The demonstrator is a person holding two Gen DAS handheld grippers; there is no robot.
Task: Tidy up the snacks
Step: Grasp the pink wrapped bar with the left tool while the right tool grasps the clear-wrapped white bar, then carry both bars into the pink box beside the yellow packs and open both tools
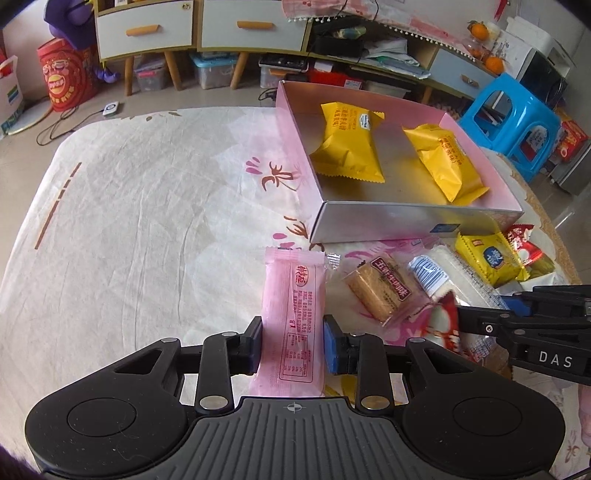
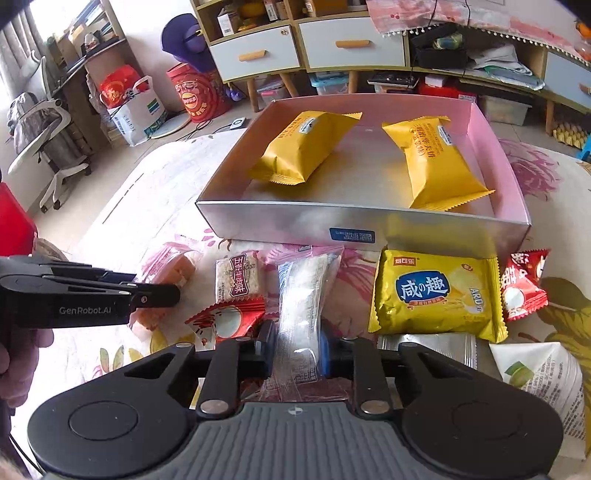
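My left gripper (image 1: 292, 341) is shut on a pink snack packet (image 1: 291, 295), in front of the pink-walled box (image 1: 317, 218). My right gripper (image 2: 297, 350) is shut on a clear white-filled snack packet (image 2: 301, 295). The box (image 2: 266, 221) holds two yellow packets (image 2: 303, 147) (image 2: 437, 162); they also show in the left wrist view (image 1: 347, 144) (image 1: 443, 166). Loose snacks lie in front of the box: a biscuit packet (image 2: 238, 275), a red packet (image 2: 225, 319), a yellow chip bag (image 2: 436, 295). The left gripper shows at the left of the right wrist view (image 2: 162, 295).
The table has a white floral cloth (image 1: 147, 221). More packets lie at the right: a red one (image 2: 522, 286), a silver one (image 2: 432, 345), a white one (image 2: 550, 373). Behind the table stand drawers (image 1: 147, 33), a blue stool (image 1: 513, 118) and floor clutter.
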